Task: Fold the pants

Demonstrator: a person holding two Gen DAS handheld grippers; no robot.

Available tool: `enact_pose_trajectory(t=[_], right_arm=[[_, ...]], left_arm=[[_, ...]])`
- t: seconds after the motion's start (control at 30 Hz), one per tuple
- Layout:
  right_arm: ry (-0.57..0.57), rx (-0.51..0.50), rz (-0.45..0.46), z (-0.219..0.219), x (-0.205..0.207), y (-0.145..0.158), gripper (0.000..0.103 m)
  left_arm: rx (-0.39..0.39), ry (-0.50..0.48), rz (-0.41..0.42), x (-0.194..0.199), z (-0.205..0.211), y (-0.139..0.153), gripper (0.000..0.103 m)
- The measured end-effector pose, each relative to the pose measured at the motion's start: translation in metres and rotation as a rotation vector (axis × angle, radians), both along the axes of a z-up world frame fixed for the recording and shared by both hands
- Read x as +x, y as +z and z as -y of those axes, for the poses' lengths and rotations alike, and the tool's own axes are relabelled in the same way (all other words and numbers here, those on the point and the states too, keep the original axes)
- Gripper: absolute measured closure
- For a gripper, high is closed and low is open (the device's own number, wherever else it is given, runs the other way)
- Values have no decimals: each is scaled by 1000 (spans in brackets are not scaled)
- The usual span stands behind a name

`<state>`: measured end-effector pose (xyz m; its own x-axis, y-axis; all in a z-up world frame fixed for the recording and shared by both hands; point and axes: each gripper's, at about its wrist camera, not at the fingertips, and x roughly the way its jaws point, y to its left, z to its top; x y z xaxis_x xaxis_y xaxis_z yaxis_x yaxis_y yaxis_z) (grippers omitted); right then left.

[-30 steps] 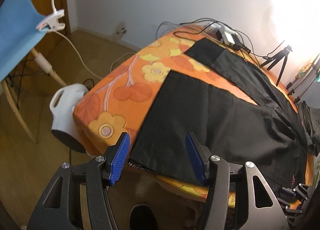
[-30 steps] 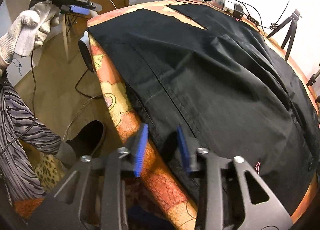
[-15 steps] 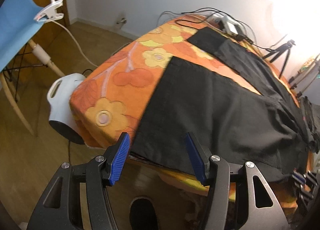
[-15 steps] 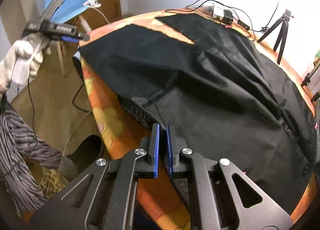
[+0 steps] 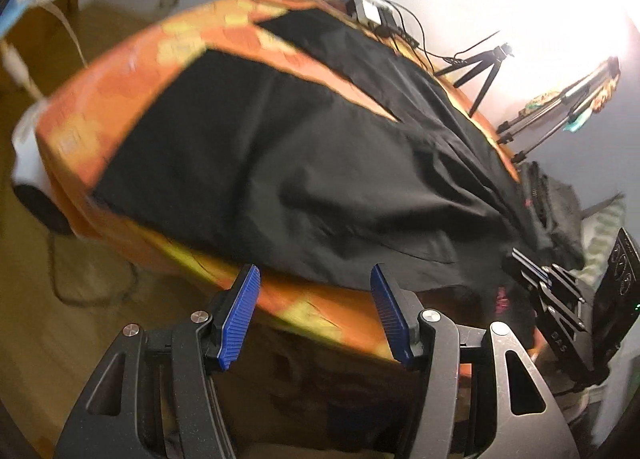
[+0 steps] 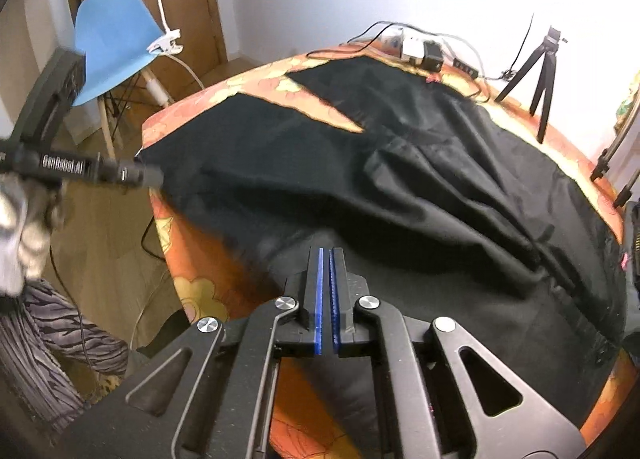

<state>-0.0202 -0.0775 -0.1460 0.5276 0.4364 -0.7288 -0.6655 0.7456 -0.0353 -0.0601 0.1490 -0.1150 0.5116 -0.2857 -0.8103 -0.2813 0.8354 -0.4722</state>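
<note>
- The left wrist view is smearing with blur, so the print on the orange flowered cloth (image 5: 120, 99) is hard to read there.
- The black pants (image 6: 400, 187) are lying spread over the counter (image 6: 192, 259), both legs running toward the far end with a wedge of orange cloth showing between them.
- The right claw (image 6: 325, 291) is sitting with its blue pads all but together; dark fabric is bunching right at its tips, but whether any cloth is pinched in the slit is too hard to make out.
- The left claw (image 5: 316, 311) is standing with its fingers apart and nothing between them, hovering off the near counter edge, just short of the pants' hem.
- In the right wrist view the left claw is showing only as a blurred black bar near the pant-leg corner, held by a gloved hand (image 6: 20, 235) that the frame's left edge is cutting off.
- A striped sleeve (image 6: 48, 347) is hanging below that hand.
- The near rim of the counter is curving away, with open wooden floor (image 6: 112, 235) lying beyond it on the left.
- A power strip with cables (image 6: 424, 51) and a small tripod (image 6: 540, 75) are crowding the far edge.
- A blue chair (image 6: 116, 35) with a clip lamp (image 6: 164, 43) is standing well apart from the counter.
- At the right edge of the left wrist view dark gear is jutting in, too cut off to identify.
</note>
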Motion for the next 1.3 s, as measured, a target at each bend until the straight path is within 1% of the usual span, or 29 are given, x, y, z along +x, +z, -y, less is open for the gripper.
enact_pose_trajectory(t=[0.07,0.13,0.2,0.3,0.37,0.4,0.43,0.47,0.5,0.57,0.6,0.63,0.67,0.7,0.77,0.9,0.97,1.07,1.13,1.23,1.3], right_arm=[[-3,11,15,3,0,6,100],[1,17,26,5,0,10,100],[47,32,-10,6,-2,9,100],[100,-4,-32,0,-9,-1,98],[137,-38,-48,-7,-16,-9,82],[147,-48,-48,-10,-18,-12,58],[155,-53,-36,-12,-22,-15,37],[163,-56,-13,-16,-25,-16,35],[168,-63,3,-19,-28,-18,35],[165,-111,26,-29,-27,-25,37],[159,-130,36,-32,-25,-29,47],[154,-157,39,-36,-23,-34,66],[151,-173,35,-38,-21,-37,77],[145,-185,22,-39,-17,-40,92],[128,-169,9,-37,-14,-39,93],[100,-103,15,-31,-10,-23,95],[82,-64,6,-25,-7,-15,95],[69,-36,-4,-21,-4,-9,96],[74,-32,-2,-20,-6,-8,96],[88,-35,0,-18,-11,-8,96],[93,-32,-4,-15,-15,-8,96]], left_arm=[[-32,7,-10,1,7,-5,46],[-31,11,-23,3,12,-9,46],[-19,14,-27,5,14,-11,46],[-21,29,-28,5,13,-14,46],[-25,39,-29,4,9,-15,46],[-21,42,-28,4,9,-15,46],[-16,45,-27,4,8,-14,46],[-14,47,-26,4,8,-14,46],[-12,51,-25,4,8,-14,46],[-15,57,-25,5,7,-14,46],[-20,60,-25,6,7,-14,46],[-23,61,-24,6,8,-13,46],[-20,61,-23,6,8,-13,46],[-16,60,-21,6,9,-12,46],[-21,60,-20,7,10,-11,46],[-54,64,-28,11,12,-10,46],[-65,67,-29,13,14,-10,43],[-64,84,-27,16,13,-10,42],[-67,116,-30,18,8,-11,42],[-97,204,-29,18,-10,-16,42],[-105,255,-13,17,-19,-18,43]])
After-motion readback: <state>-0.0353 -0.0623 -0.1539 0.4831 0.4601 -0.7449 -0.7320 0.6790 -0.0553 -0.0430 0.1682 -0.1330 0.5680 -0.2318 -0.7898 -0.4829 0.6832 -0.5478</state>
